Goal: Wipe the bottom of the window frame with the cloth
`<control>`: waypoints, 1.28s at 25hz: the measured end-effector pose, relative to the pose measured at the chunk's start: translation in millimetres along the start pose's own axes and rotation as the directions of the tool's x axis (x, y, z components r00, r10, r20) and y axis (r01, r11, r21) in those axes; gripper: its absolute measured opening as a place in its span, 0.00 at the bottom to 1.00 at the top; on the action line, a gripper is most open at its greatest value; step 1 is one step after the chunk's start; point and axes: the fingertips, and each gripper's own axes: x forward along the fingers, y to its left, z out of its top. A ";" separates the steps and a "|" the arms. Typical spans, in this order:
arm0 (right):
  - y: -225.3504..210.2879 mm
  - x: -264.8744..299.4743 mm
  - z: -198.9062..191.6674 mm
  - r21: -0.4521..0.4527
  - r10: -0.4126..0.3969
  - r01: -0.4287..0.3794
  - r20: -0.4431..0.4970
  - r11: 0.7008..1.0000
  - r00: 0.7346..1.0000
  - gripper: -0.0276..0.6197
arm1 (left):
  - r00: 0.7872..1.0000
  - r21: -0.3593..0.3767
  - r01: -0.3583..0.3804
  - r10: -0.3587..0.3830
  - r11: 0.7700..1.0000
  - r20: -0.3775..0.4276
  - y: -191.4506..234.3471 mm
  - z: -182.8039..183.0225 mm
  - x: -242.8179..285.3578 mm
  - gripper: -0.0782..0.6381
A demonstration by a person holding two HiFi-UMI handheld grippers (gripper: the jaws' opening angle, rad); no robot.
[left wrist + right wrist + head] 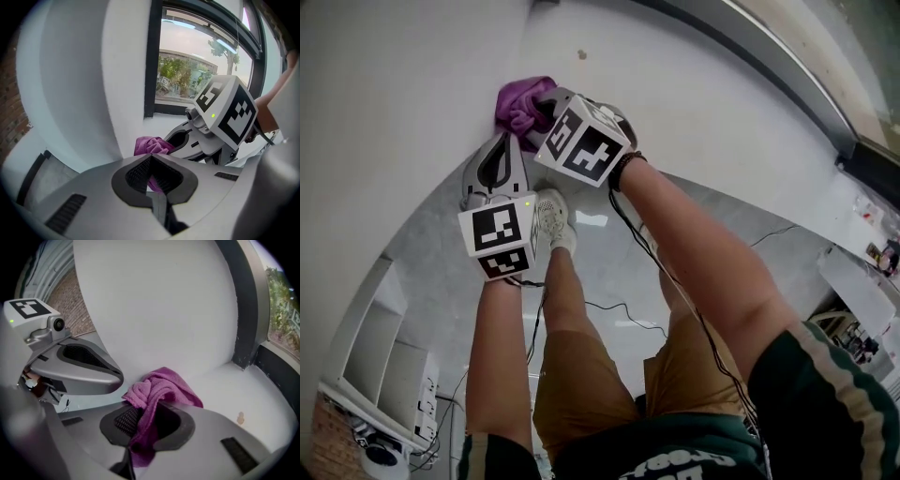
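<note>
A purple cloth [520,101] lies bunched on the white sill [675,84], against the white wall at the sill's left end. My right gripper [540,105] is shut on the cloth [161,386], and a fold hangs down between its pads. My left gripper [508,141] is just left of it, below the sill edge, with its jaws shut and empty; their tips meet in front of the cloth [151,144]. The dark window frame [247,310] runs along the sill's far side [234,390]. A small brown spot [240,417] marks the sill to the right of the cloth.
The white wall [403,84] closes off the left side. Glass and the dark frame [152,61] stand behind the sill. The person's legs and shoe [551,214] are below on a glossy floor with cables [609,305]. White shelving [384,366] stands at the lower left.
</note>
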 end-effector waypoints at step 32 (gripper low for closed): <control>-64.9 -26.7 -2.2 -0.028 -0.049 0.048 -0.026 0.998 0.998 0.15 | 0.998 -0.052 -0.028 0.031 0.998 0.055 -22.8 58.5 32.4 0.12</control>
